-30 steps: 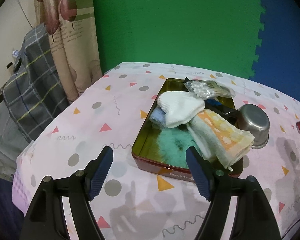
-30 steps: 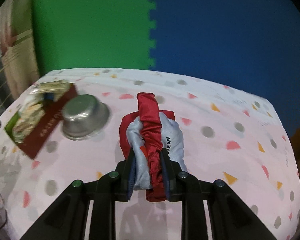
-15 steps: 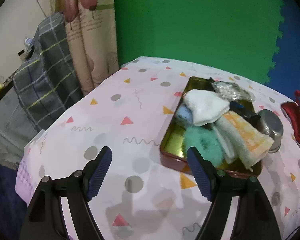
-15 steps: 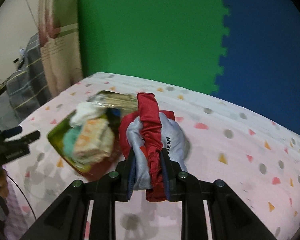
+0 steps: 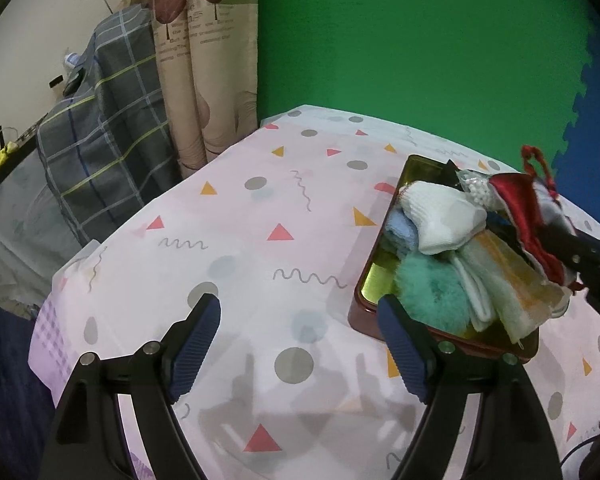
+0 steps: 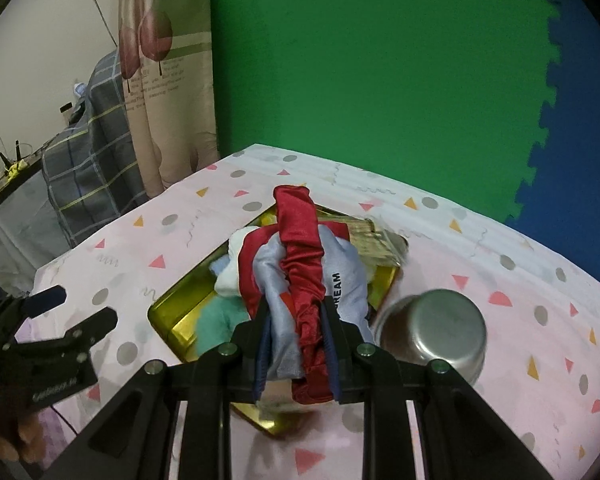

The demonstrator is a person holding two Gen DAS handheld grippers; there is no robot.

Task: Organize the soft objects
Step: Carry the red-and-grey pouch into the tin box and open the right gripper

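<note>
My right gripper (image 6: 296, 344) is shut on a red and grey cloth pouch (image 6: 300, 272) and holds it in the air over the gold tin tray (image 6: 180, 320). The pouch also shows in the left wrist view (image 5: 528, 216), above the tray (image 5: 370, 280). The tray holds a white sock (image 5: 436, 216), a blue cloth (image 5: 400, 232), a teal fluffy ball (image 5: 432, 296), a folded pale towel (image 5: 508, 280) and a bag of white beads (image 5: 476, 188). My left gripper (image 5: 300, 344) is open and empty, low over the table left of the tray; it shows in the right wrist view (image 6: 60, 312).
A steel bowl (image 6: 432, 332) lies upside down on the table right of the tray. The table has a pink patterned cloth (image 5: 260, 240). A plaid cloth (image 5: 100, 140) and a curtain (image 5: 204, 60) hang beyond the table's left edge. Green and blue foam walls stand behind.
My right gripper has carried the pouch left, from beside the steel bowl to above the tray. My left gripper has drawn away to the left of the tray, still open.
</note>
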